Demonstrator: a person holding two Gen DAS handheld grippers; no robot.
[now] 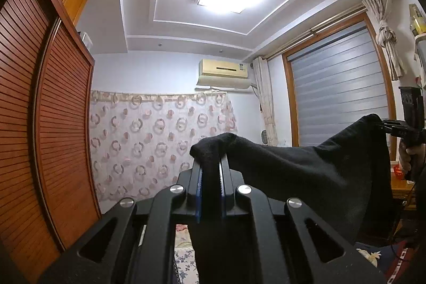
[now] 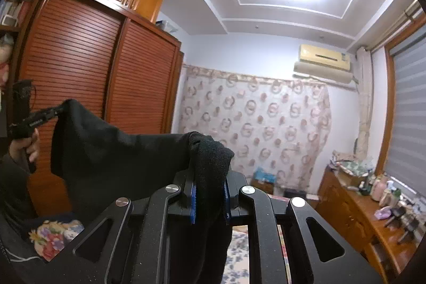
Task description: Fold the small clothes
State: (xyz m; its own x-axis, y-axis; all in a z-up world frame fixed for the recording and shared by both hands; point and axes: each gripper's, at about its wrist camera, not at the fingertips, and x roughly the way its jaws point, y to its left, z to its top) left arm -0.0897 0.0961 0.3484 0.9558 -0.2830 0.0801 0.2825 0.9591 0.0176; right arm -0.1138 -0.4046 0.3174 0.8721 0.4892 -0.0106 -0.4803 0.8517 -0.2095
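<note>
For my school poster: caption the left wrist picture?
Two hand-held grippers hold a black garment stretched in the air.

Lower part of black garment (image 1: 306,177) hidden behind left claw (image 1: 210,169) body.

No legible text is found in either view. A label is seen on the air conditioner (image 1: 223,69), but too small to be read. White marks on the right gripper (image 1: 383,125) body are blurred.
</note>
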